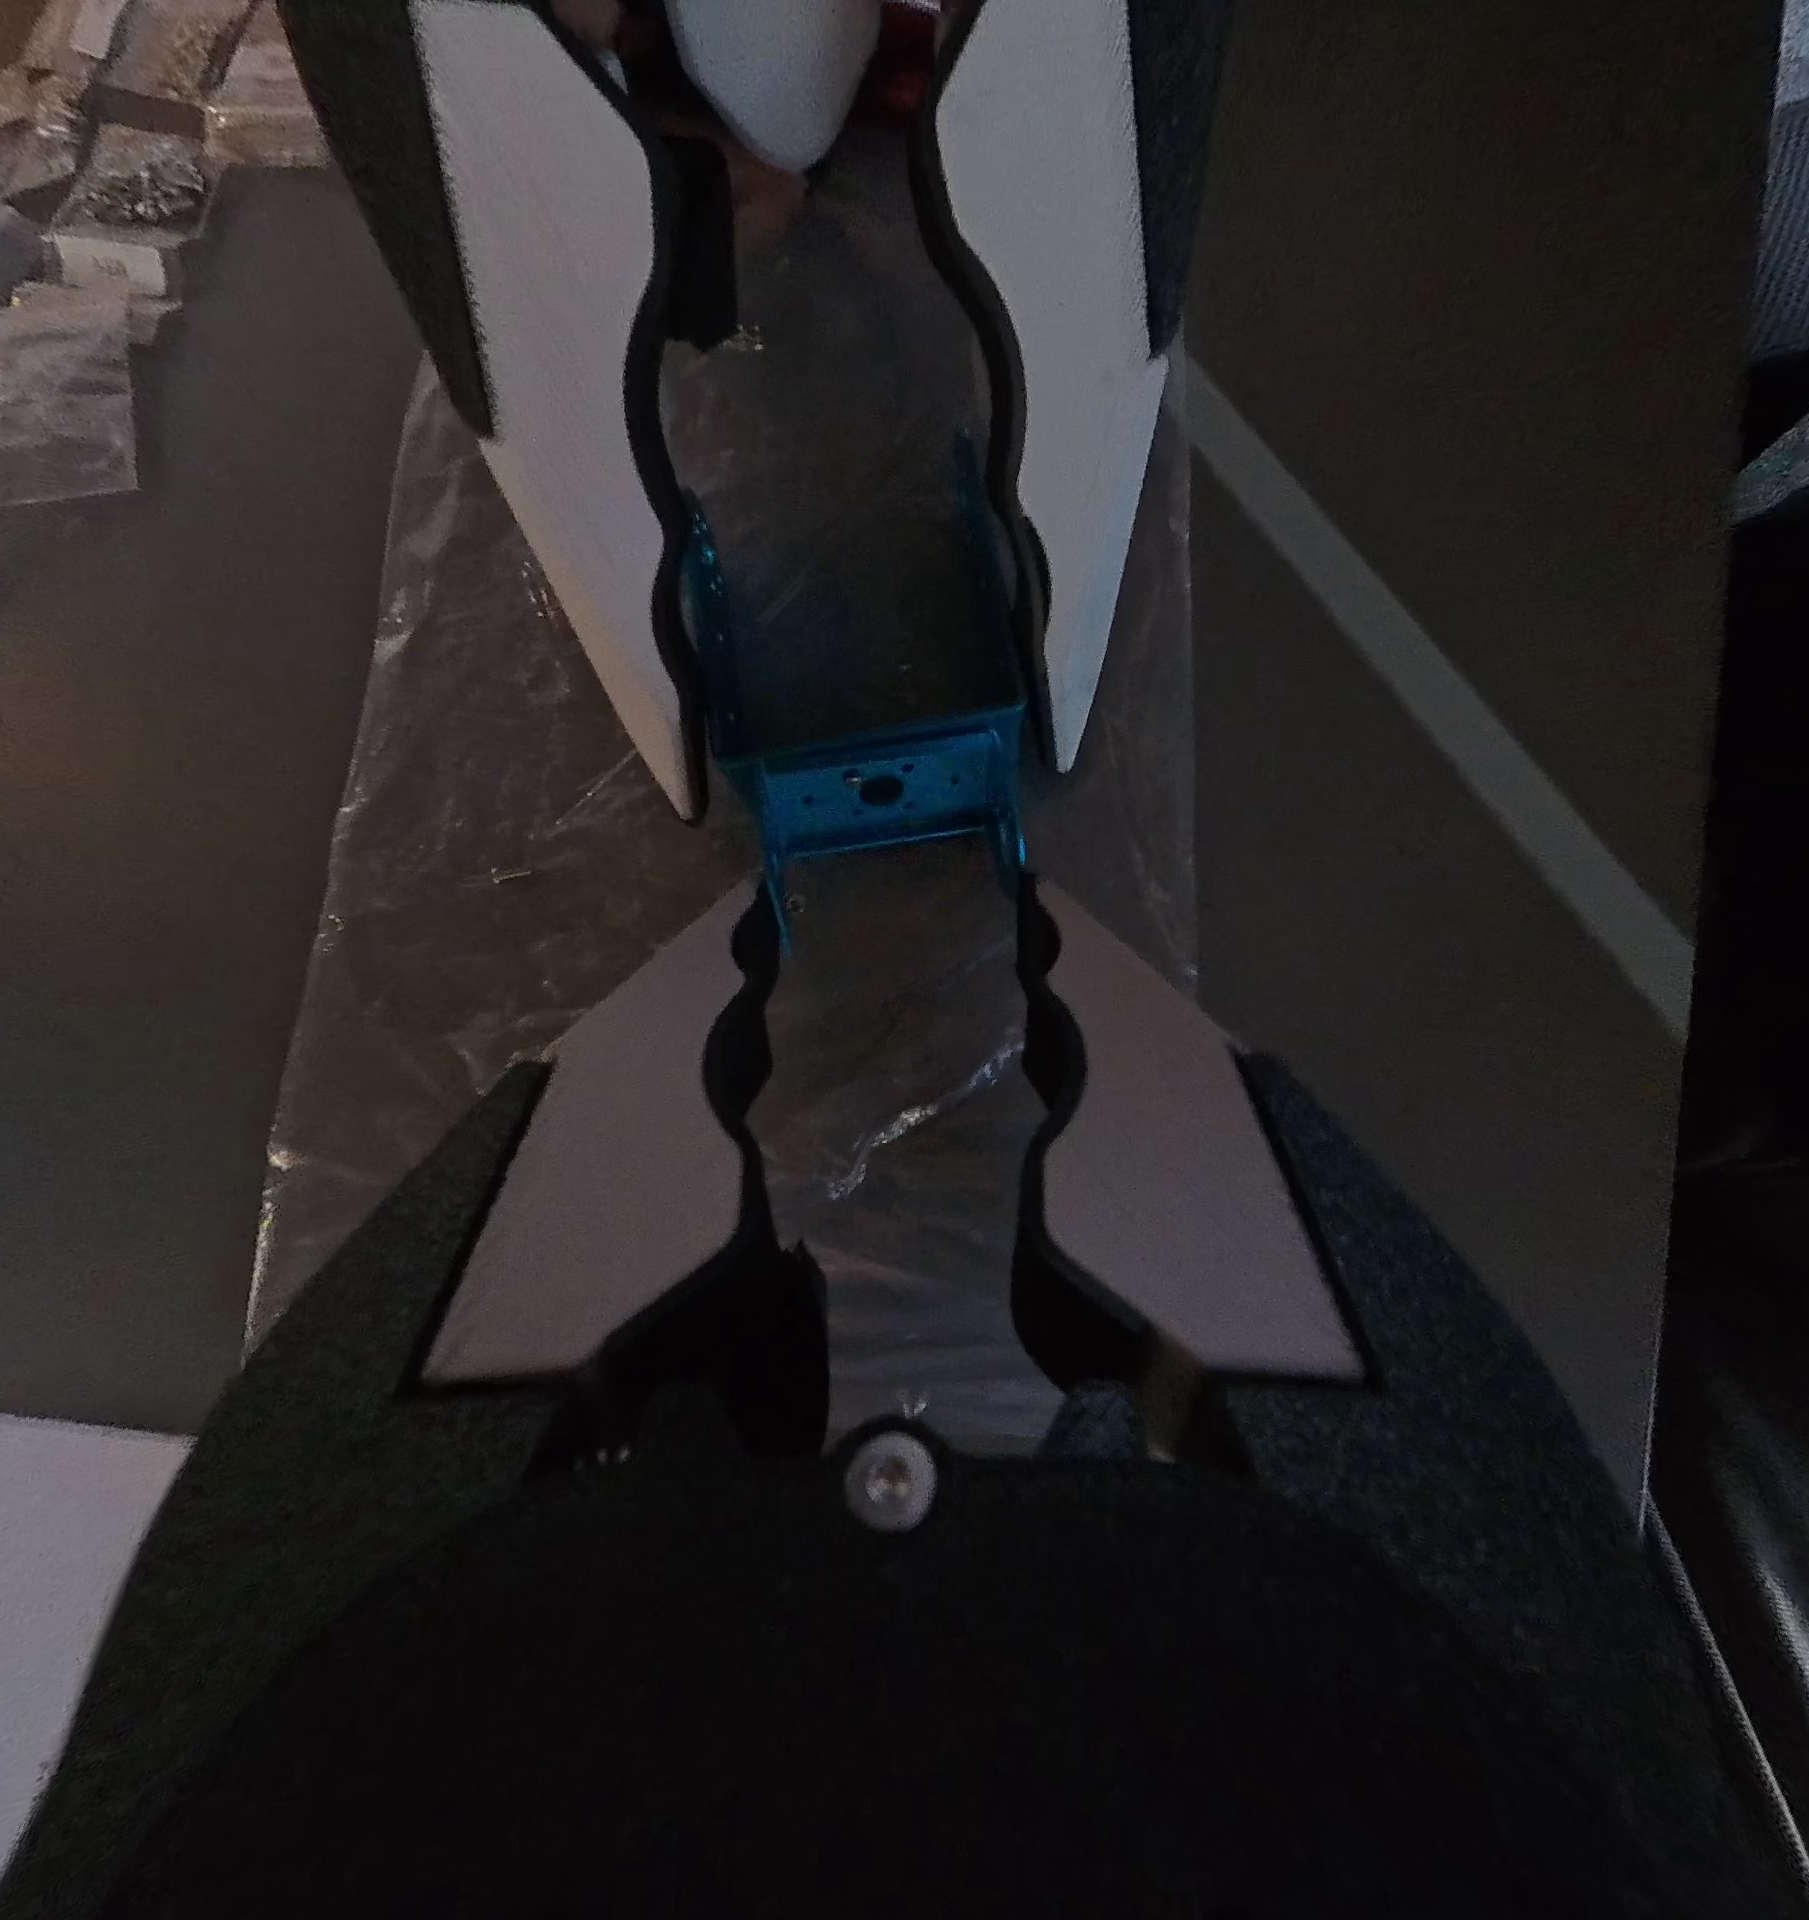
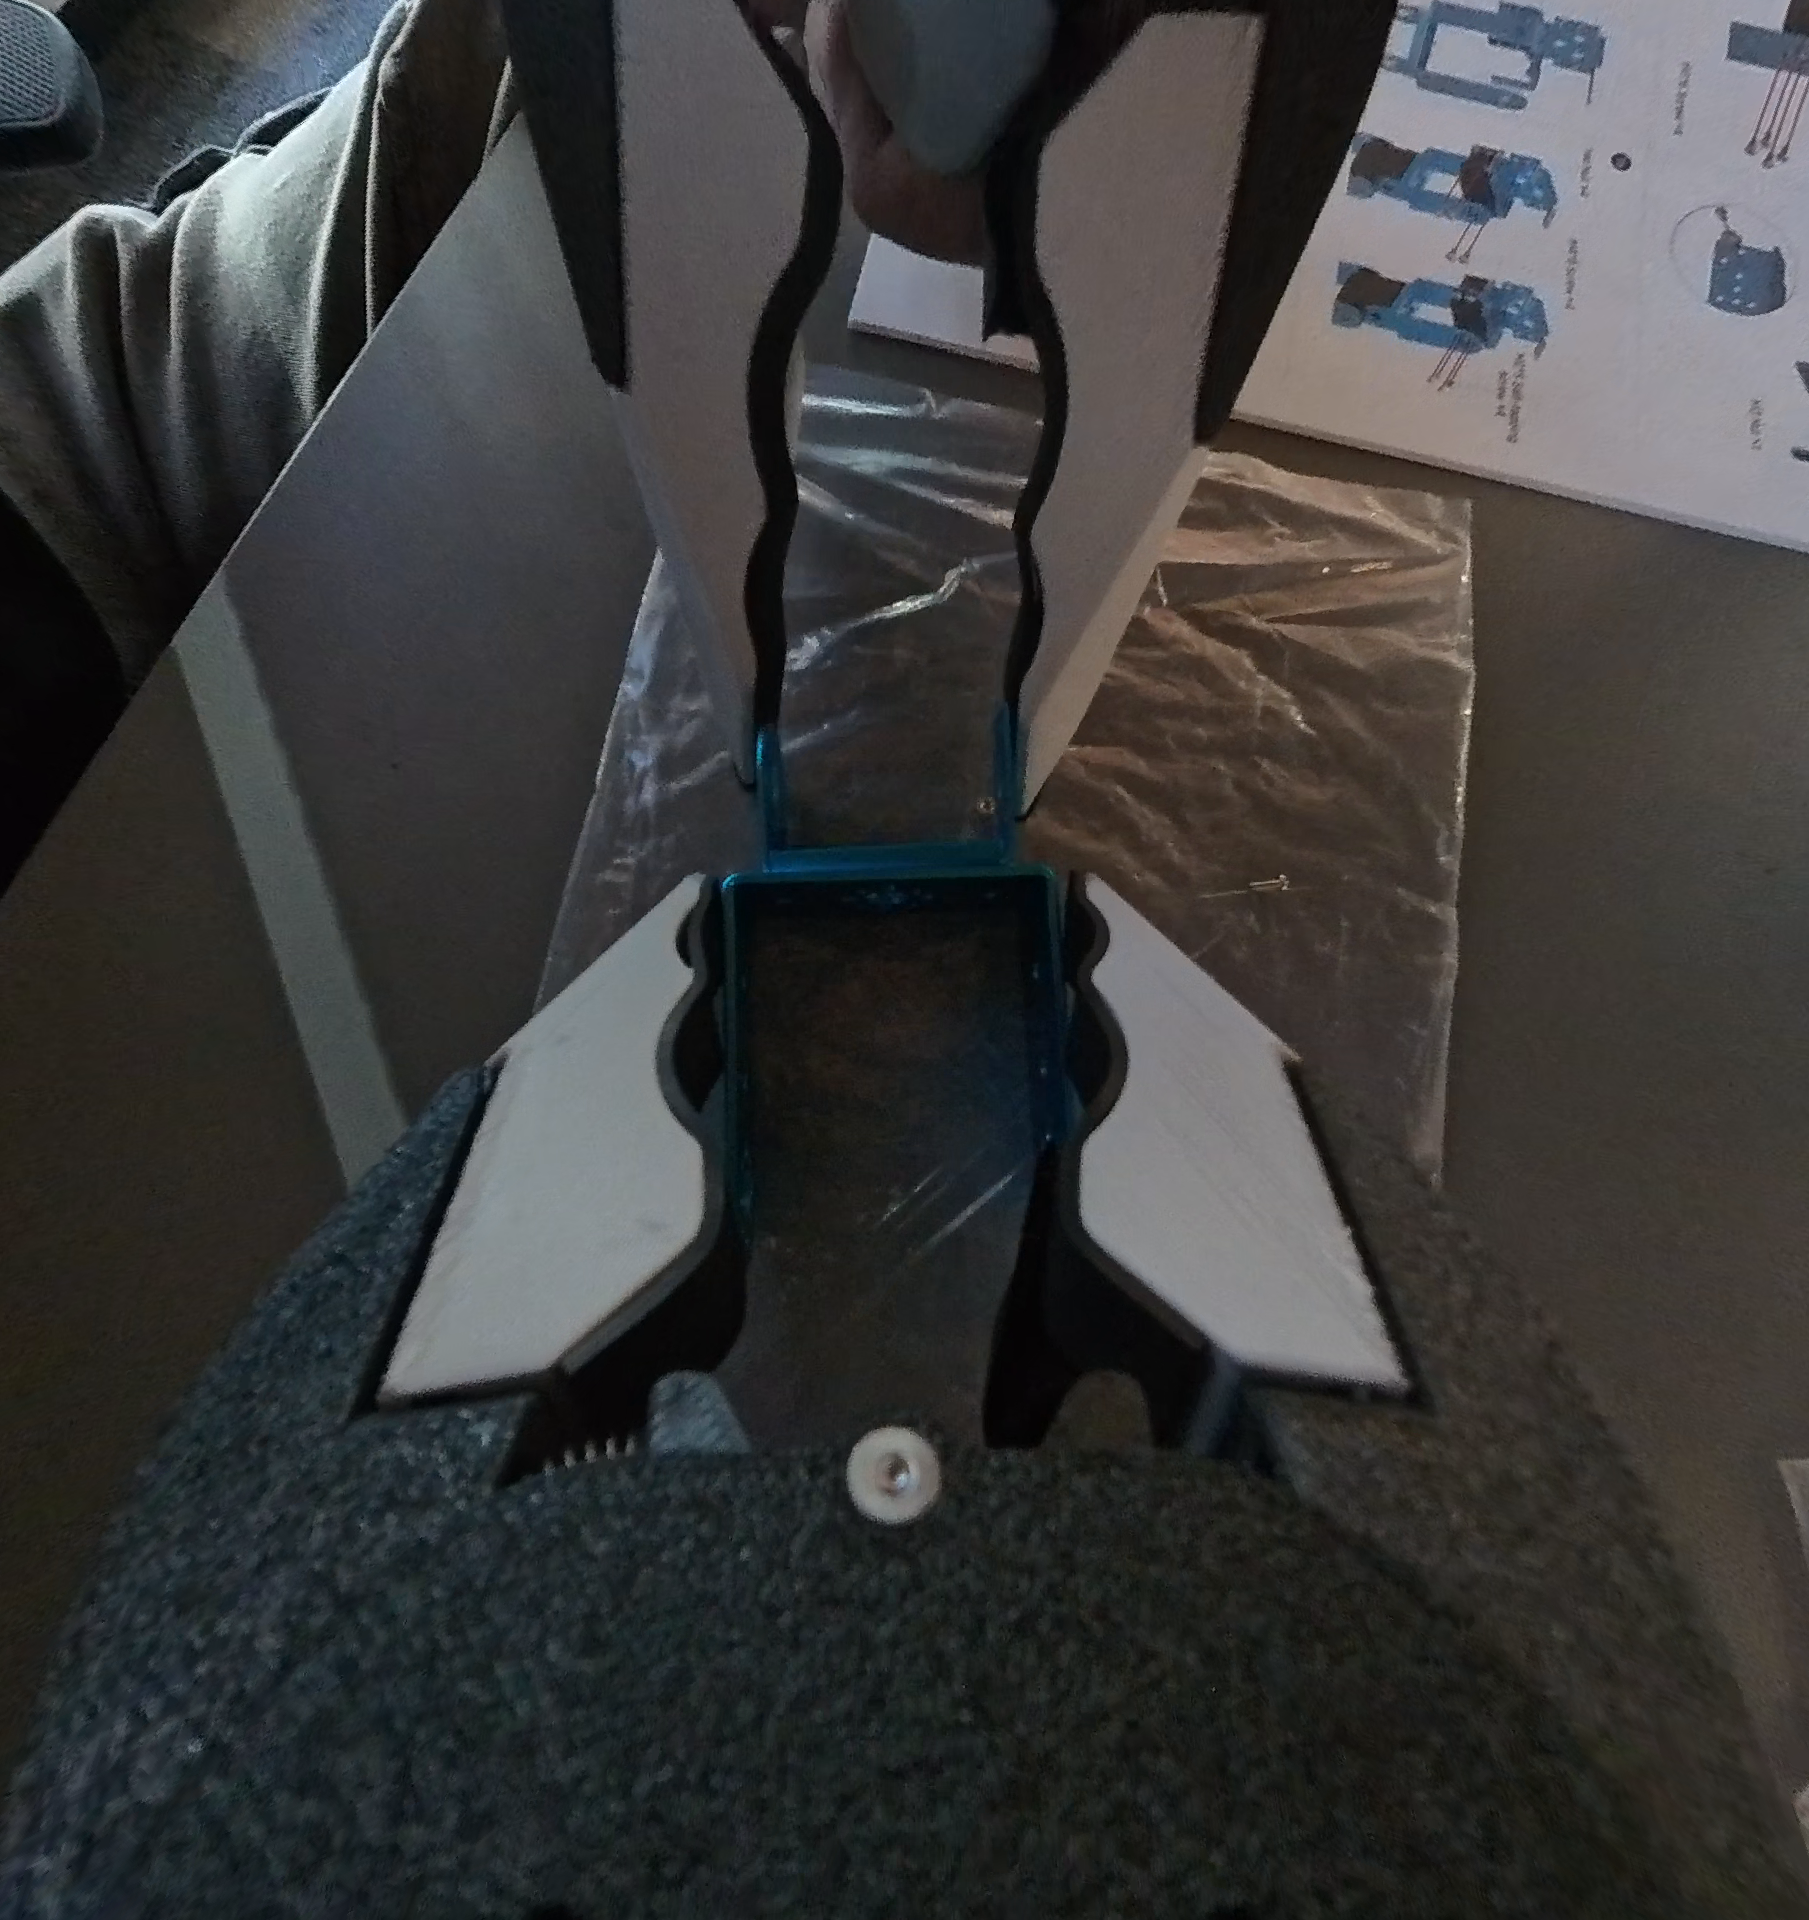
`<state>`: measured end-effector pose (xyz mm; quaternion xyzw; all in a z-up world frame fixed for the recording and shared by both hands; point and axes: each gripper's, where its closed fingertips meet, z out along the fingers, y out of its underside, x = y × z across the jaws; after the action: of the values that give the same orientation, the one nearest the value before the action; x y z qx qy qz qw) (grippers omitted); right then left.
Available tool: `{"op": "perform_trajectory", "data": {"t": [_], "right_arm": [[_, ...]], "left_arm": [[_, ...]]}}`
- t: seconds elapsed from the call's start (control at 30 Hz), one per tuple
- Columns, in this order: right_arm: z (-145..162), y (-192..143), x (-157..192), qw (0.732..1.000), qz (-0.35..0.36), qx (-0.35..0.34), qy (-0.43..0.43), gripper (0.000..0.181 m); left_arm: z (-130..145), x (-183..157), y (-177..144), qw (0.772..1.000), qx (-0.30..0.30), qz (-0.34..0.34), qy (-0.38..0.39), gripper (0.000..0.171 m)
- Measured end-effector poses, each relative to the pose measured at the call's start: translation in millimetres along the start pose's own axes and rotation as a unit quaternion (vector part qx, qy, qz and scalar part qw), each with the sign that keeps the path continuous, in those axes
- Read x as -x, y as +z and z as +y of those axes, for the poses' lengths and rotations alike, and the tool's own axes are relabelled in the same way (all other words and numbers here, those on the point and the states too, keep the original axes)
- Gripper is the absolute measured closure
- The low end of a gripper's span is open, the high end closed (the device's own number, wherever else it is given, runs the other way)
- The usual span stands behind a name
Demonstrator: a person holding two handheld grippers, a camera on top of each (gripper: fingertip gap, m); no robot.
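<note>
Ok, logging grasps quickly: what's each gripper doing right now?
Left gripper: closed on the blue bracket, narrow end.
Right gripper: closed on its wide end.

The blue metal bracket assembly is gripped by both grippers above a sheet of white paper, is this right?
Not quite. Both the left gripper and the right gripper grip the blue metal bracket assembly, but under it lies a clear plastic bag, not white paper, as the right wrist view shows.
</note>
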<state>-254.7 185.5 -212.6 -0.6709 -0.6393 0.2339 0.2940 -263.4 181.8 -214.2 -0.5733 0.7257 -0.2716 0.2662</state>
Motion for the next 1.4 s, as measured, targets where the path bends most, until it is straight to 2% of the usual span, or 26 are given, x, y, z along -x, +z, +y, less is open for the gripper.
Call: {"op": "perform_trajectory", "data": {"t": [0.3, 0.43, 0.57, 0.7, 0.8, 1.03, 1.4], "right_arm": [[-0.3, 1.2, 1.7, 1.0, 0.001, -0.01, -0.016, 0.116], [-1.6, -0.6, 2.9, 1.0, 0.001, -0.014, -0.012, 0.107], [-4.0, -16.2, 1.9, 1.0, 0.002, -0.031, 0.001, 0.102], [14.7, -33.5, -1.6, 1.0, 0.009, -0.007, 0.001, 0.1], [27.5, -38.3, -2.9, 1.0, 0.006, 0.015, 0.017, 0.102], [36.0, -38.1, -2.0, 0.999, -0.001, 0.04, 0.014, 0.105], [37.8, -31.6, 1.0, 0.999, -0.008, 0.041, 0.014, 0.116]], "left_arm": [[-0.7, -3.9, 2.1, 1.0, 0.004, 0.024, -0.002, 0.126], [-0.8, -3.4, 2.1, 1.0, 0.007, 0.022, -0.002, 0.125], [-1.1, -2.5, 2.3, 1.0, 0.01, 0.018, -0.001, 0.125], [-1.0, -2.7, 2.1, 1.0, 0.011, 0.016, 0.0, 0.125], [-0.7, -2.9, 1.5, 1.0, 0.012, 0.012, 0.003, 0.125], [2.5, -3.2, -2.2, 1.0, 0.016, 0.006, 0.003, 0.126], [1.8, -4.5, -1.0, 1.0, 0.017, 0.012, 0.003, 0.126]]}}
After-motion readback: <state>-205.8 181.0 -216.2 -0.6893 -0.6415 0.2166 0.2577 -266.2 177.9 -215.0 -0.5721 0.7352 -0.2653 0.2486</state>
